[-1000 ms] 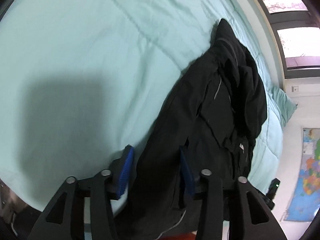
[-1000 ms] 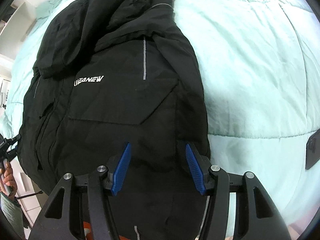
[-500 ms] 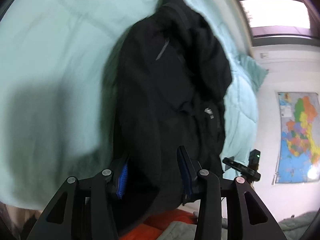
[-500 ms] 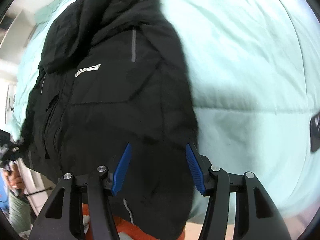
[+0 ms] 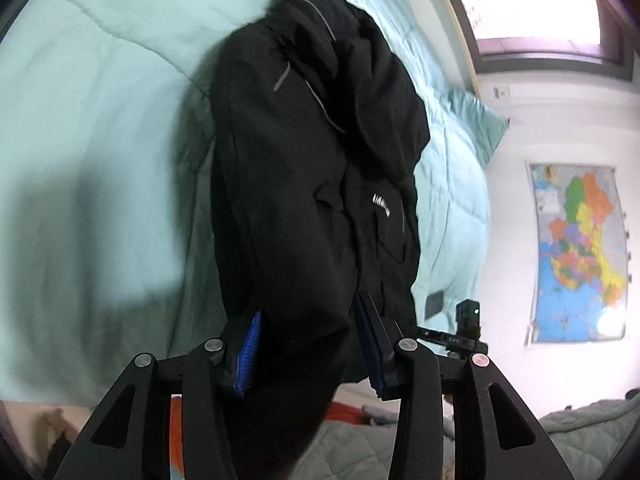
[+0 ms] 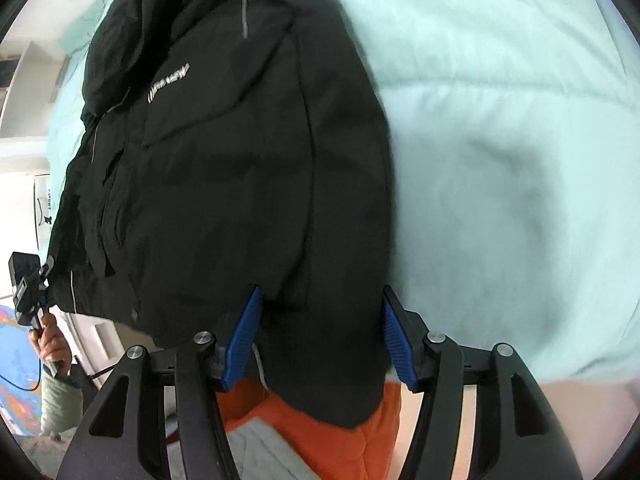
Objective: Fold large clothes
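Black jacket [image 5: 304, 184] [image 6: 224, 168] lies on the mint-green quilt [image 5: 100, 128] [image 6: 500, 120], hood end toward 12 o'clock, hem toward 6 o'clock and hanging past the bed edge. White chest lettering shows in both views.

Left gripper [image 5: 310, 346]: blue pads spread, a thick bunch of hem fabric between them; whether they pinch it, cannot tell. Right gripper [image 6: 322, 338]: pads apart with hem cloth between, grip likewise uncertain.

Orange fabric [image 6: 320, 424] under the hem at 6 o'clock. Wall map [image 5: 580, 256] at 3 o'clock in the left view; window [image 5: 528, 12] at 1 o'clock.
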Tool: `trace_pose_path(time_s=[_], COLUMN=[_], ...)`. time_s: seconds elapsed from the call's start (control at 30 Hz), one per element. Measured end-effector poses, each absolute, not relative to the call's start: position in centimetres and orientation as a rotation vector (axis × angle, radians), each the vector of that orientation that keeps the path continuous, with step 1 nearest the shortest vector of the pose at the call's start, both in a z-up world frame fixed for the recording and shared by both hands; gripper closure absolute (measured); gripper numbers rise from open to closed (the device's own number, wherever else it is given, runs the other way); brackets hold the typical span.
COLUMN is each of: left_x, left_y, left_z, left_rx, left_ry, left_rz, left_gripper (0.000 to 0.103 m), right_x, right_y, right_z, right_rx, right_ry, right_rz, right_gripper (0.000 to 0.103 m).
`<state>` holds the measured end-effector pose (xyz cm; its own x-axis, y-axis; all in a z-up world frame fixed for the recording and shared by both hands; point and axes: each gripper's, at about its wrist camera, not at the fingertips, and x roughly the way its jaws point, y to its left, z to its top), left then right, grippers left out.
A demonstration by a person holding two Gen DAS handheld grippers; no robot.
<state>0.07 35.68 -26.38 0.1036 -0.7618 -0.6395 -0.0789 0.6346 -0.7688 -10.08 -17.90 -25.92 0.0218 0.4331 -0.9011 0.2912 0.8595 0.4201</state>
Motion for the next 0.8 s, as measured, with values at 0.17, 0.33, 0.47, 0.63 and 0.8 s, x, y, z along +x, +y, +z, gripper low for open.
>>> trace_pose_path(time_s=[0.17, 0.33, 0.47, 0.63, 0.8], left_x=[0.4, 0.7, 1.1, 0.9, 1.0], left_y=[35.8, 36.6, 37.0, 35.8, 35.8], left_z=[-28.2, -27.0, -25.8, -28.0, -27.3], left_rx=[-0.774, -0.764, -0.829, -0.734, -0.729], left_ry=[1.459, 1.417, 1.376, 1.506, 1.461], left_rz=[-0.556, -0.576, -0.632, -0.610, -0.592], left_gripper=[0.059, 0.073, 0.073, 0.067, 0.077], right_x=[-11.7, -11.3, -10.7, -10.0, -10.3], right_y=[-18.1, -16.7, -15.6, -15.3, -15.3], right_z=[-26.9, -25.2, -22.0, -24.1, -24.7], right_rx=[0.694, 0.692, 0.669, 0.703, 0.723], right_ry=[1.571, 1.526, 1.447, 1.535, 1.528], right_rz=[0.142, 0.221, 0.319, 0.297, 0.295], right_gripper=[0.039, 0.061, 0.063, 0.037, 0.051])
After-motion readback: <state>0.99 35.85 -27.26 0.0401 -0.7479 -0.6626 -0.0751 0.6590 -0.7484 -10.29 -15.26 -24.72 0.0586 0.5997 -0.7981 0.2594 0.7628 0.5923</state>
